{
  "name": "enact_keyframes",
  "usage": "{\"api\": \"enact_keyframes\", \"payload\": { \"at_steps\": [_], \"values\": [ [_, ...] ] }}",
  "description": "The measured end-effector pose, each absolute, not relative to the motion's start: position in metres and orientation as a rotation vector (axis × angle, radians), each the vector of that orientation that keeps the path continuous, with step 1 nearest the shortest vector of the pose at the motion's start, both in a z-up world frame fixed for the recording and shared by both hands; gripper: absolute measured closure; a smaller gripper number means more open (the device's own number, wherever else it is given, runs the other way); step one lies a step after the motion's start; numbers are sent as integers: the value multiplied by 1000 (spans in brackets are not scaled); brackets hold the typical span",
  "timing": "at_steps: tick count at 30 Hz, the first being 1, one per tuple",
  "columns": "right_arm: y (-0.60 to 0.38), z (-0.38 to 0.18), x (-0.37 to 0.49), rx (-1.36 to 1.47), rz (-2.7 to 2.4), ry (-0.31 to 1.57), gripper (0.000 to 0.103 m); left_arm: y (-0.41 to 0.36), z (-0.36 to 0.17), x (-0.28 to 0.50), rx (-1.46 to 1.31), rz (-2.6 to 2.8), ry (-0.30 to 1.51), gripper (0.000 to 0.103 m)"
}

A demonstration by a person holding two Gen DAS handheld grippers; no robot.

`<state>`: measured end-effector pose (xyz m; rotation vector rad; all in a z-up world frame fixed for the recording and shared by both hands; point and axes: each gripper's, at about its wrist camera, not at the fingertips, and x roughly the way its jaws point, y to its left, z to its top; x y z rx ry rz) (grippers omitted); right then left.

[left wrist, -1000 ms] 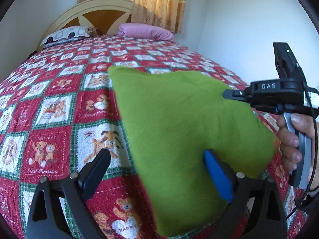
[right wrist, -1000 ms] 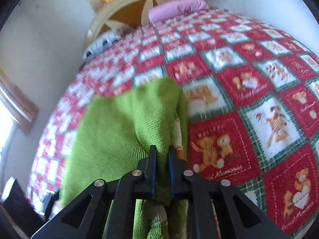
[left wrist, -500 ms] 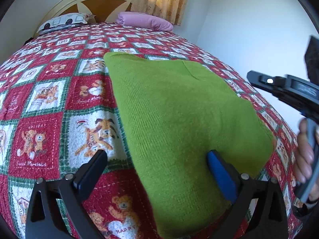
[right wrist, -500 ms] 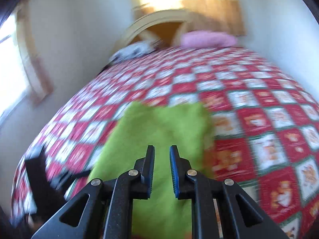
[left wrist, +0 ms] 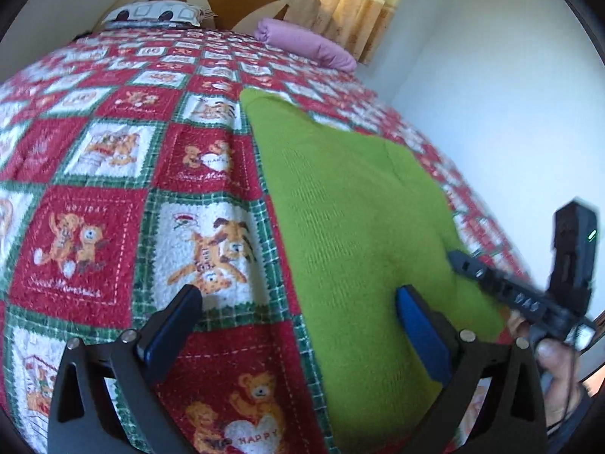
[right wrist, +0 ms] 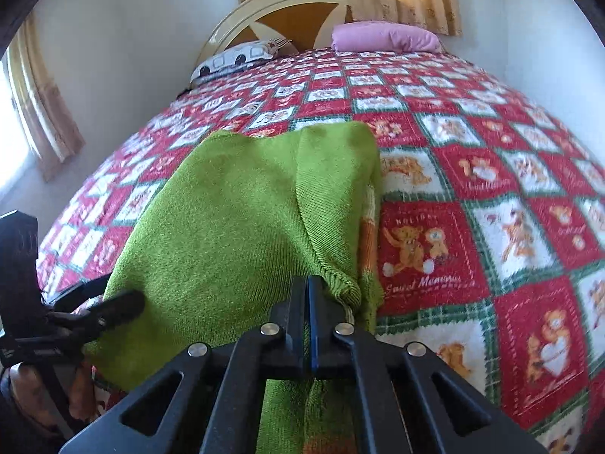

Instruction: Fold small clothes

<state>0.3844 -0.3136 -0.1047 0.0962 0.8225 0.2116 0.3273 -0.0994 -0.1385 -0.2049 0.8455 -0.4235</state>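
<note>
Green knit garment [right wrist: 234, 227] lies on the quilt [right wrist: 472, 174], on the near part of the bed, well away from the headboard [right wrist: 287, 19] and from the pink pillow [right wrist: 382, 36] lying at its foot. I take the garment as my landmark.

My left gripper [left wrist: 298, 325] is spread wide with nothing between its fingers. It hangs over the garment's left edge: one finger [left wrist: 174, 325] over bare quilt just left of the garment, the other [left wrist: 419, 329] over the green knit itself. I cannot tell whether either finger touches the fabric.

My right gripper [right wrist: 307, 302] has its jaws pressed together. It sits over the garment's near right corner, just beside a ribbed edge that curls there. From its own camera I see no fabric pinched between the tips, though knit shows below the frame; I judge it empty, not certain.

Progress, as I judge it:
- Garment looks already doubled over: a layer edge runs down its right side, and a strip of orange and white shows underneath along that side.
- Surface is mostly flat, outline roughly a rectangle, far end toward the headboard.
- Near right corner is bunched, not squared.

Left to do, by my reading: neaten that corner, then probably one more fold to make it compact. No other clothes are in view.
</note>
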Motion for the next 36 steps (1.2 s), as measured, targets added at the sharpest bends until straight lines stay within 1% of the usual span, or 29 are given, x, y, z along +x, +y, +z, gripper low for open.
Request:
{"api": "enact_keyframes", "payload": {
  "at_steps": [1, 3, 4, 5, 6, 9, 12, 14, 17, 20, 26, 31, 33, 36],
  "values": [
    [-314, -96, 385, 117, 229, 815, 99, -104, -138, 327, -173, -410, 850, 0],
    [-322, -81, 384, 167, 241, 779, 85, -111, -137, 325, -134, -409, 846, 0],
    [-328, -74, 388, 184, 230, 759, 66, -111, -137, 323, -128, -409, 842, 0],
    [-332, -71, 392, 199, 216, 747, 52, -111, -136, 322, -128, -405, 835, 0],
    [-338, -70, 398, 218, 203, 741, 51, -110, -135, 321, -131, -405, 826, 0],
    [-346, -78, 418, 223, 203, 780, 51, -109, -130, 323, -126, -403, 810, 0],
    [-353, -94, 440, 246, 242, 862, 51, -115, -125, 329, -113, -404, 805, 0],
    [-359, -100, 449, 260, 250, 873, 51, -120, -127, 332, -100, -423, 816, 0],
    [-373, -115, 463, 352, 303, 905, 48, -123, -132, 336, -100, -439, 841, 0],
    [-381, -128, 473, 459, 363, 921, 48, -119, -136, 337, -130, -456, 861, 0],
    [-382, -132, 486, 519, 404, 929, 48, -128, -137, 331, -89, -461, 853, 0],
    [-398, -144, 499, 690, 448, 926, 48, -132, -138, 330, -63, -464, 851, 0],
    [-400, -145, 500, 719, 457, 921, 52, -133, -138, 331, -62, -466, 854, 0],
    [-392, -144, 503, 678, 464, 930, 56, -135, -139, 330, -52, -473, 858, 0]
  ]
}}
